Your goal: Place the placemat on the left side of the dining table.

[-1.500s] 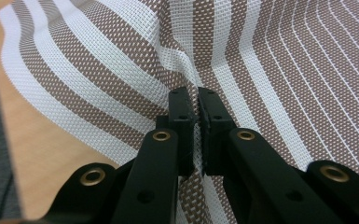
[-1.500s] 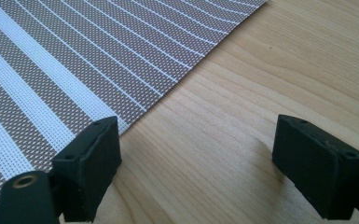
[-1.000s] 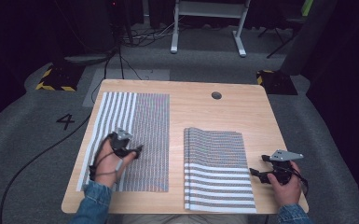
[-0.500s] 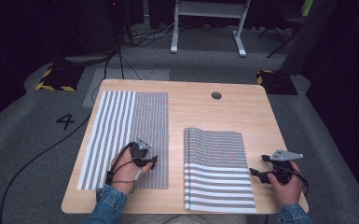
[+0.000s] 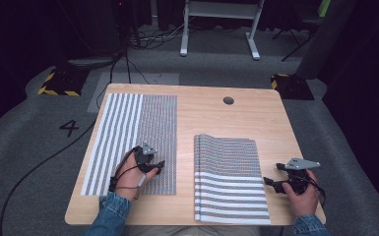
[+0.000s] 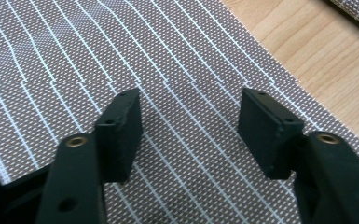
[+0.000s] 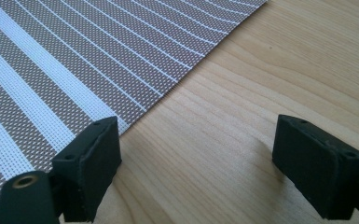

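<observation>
The left gripper (image 5: 153, 166) hovers with jaws apart, just reopening a little, over the flat striped mat (image 5: 128, 142) at 9 o'clock, nothing between them. The right gripper (image 5: 271, 183), also open and empty, rests at 4 o'clock beside the folded mat (image 5: 229, 177).

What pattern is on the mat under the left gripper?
The mat has a brown mesh weave with thin white stripes, clearest in the left gripper view.

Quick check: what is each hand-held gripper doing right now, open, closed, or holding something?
Left hand-held gripper: open, nothing held, over the flat striped mat.
Right hand-held gripper: open, nothing held, beside the folded striped mat.
</observation>
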{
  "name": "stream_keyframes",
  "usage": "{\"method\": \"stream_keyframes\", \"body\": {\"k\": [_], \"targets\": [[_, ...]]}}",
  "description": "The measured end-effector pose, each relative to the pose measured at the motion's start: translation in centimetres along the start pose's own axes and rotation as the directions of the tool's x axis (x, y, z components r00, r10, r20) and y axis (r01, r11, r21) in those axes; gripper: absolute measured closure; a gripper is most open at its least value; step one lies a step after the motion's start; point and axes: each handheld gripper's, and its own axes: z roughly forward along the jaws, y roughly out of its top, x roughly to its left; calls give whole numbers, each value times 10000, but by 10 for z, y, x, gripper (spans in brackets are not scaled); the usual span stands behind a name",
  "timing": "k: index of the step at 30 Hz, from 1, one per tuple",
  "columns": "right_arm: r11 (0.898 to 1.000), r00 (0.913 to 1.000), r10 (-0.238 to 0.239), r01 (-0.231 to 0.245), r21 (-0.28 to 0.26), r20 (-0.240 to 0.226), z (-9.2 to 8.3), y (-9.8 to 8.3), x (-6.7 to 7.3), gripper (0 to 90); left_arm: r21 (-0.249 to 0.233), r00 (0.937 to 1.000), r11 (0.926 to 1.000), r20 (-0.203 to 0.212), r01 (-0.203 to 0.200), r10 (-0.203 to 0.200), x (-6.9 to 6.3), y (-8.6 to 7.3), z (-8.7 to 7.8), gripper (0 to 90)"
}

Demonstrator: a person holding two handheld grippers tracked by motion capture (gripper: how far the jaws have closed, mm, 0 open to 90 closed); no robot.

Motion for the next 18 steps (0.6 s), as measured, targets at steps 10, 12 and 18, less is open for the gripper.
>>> {"method": "stream_keyframes", "body": {"k": [10, 12, 18], "targets": [[10000, 10000, -7, 7, -14, 5, 0, 0, 0, 154, -583, 9961, 9955, 445, -741, 768, -32, 10, -26, 308], [10000, 10000, -18, 18, -12, 6, 0, 0, 0, 154, -514, 9933, 9942, 622, -940, 971, -42, 11, -30, 308], [10000, 10000, 1, -1, 4, -12, 0, 0, 0, 153, -541, 9793, 9865, 1236, -1544, 1600, -72, 6, -41, 308]]}}
